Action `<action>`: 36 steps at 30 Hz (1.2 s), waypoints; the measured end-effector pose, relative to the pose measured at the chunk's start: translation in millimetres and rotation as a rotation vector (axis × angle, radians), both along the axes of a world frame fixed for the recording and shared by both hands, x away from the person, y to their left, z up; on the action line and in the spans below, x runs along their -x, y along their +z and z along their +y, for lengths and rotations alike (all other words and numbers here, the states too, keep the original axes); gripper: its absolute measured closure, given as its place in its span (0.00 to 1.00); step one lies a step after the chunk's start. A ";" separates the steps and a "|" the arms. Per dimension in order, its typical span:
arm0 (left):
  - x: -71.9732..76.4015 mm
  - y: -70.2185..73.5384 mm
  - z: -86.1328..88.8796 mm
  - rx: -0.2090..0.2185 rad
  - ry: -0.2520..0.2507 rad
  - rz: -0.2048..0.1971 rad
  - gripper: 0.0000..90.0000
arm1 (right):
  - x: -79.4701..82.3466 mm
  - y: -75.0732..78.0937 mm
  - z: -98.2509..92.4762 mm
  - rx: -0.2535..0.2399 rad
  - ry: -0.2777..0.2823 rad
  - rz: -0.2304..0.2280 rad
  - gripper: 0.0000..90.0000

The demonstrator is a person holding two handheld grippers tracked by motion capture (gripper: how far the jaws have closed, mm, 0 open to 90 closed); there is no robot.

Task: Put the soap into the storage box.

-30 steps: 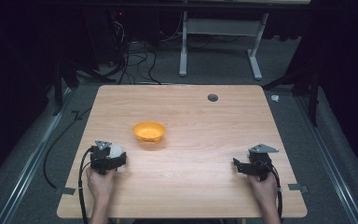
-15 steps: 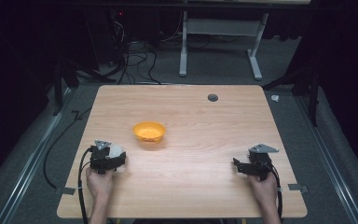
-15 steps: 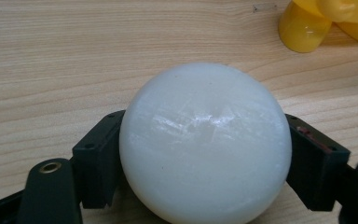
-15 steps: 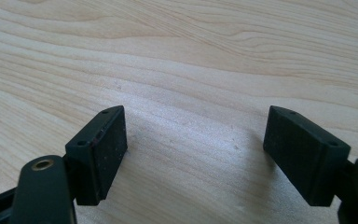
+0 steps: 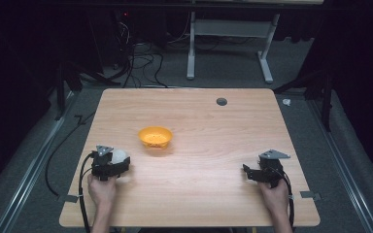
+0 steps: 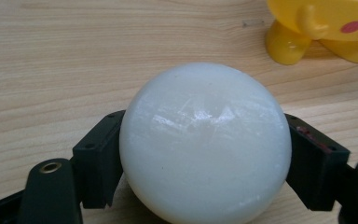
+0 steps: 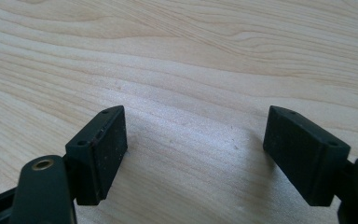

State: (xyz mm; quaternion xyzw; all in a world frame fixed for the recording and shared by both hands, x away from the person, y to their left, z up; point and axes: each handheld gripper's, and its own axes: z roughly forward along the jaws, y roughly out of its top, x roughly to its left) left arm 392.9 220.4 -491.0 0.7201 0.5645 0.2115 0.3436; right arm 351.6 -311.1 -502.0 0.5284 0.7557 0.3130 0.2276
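High view and both gripper views of one moment at a wooden worktop [image 5: 209, 145]. The left gripper [image 5: 118, 160] rested near the worktop's 8 o'clock corner, held by the person's left hand [image 5: 102, 190], its two black jaws clamped on a white ball [image 5: 119, 156]; in the left gripper view the ball [image 6: 205, 144] sat between the jaws with each pad pressed against one flank, low over the wood grain. An orange bowl [image 5: 155, 138] stood just left of the worktop's centre, at about 1 o'clock from the left gripper and apart from it; its yellow-orange footed base with pink markings [image 6: 326, 28] appeared at the upper right of the left gripper view. The right gripper [image 5: 248, 172] lay near the 4 o'clock corner, held by the right hand [image 5: 274, 196], well apart from the ball and the bowl. In the right gripper view its jaws stood wide apart over bare wood, with nothing between them. A dark round grommet hole [image 5: 221, 101] marked the worktop toward 12 o'clock.
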 end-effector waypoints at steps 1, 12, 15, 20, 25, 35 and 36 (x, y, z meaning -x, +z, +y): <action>0.3 2.1 -0.6 0.001 -0.010 0.000 0.26 | 0.0 0.0 0.0 0.000 0.000 0.000 0.25; 7.2 22.7 -9.1 0.040 -0.079 -0.027 0.26 | 0.0 0.0 -0.1 -0.002 0.001 0.000 0.25; 9.1 27.0 -11.0 0.043 -0.097 -0.030 0.26 | 0.0 0.0 -0.1 -0.002 0.001 0.000 0.25; 11.2 32.6 -13.1 0.060 -0.114 -0.036 0.26 | 0.0 0.0 -0.3 -0.001 0.002 0.000 0.25; 13.5 38.4 -15.6 0.059 -0.127 -0.042 0.26 | 0.1 0.0 -0.3 0.000 0.001 0.000 0.25; 17.7 50.7 -22.3 0.080 -0.171 -0.053 0.26 | 0.1 0.0 -0.2 0.001 0.002 0.000 0.25; 17.8 51.5 -23.3 0.077 -0.174 -0.055 0.26 | 0.1 0.0 -0.3 0.002 0.003 -0.001 0.25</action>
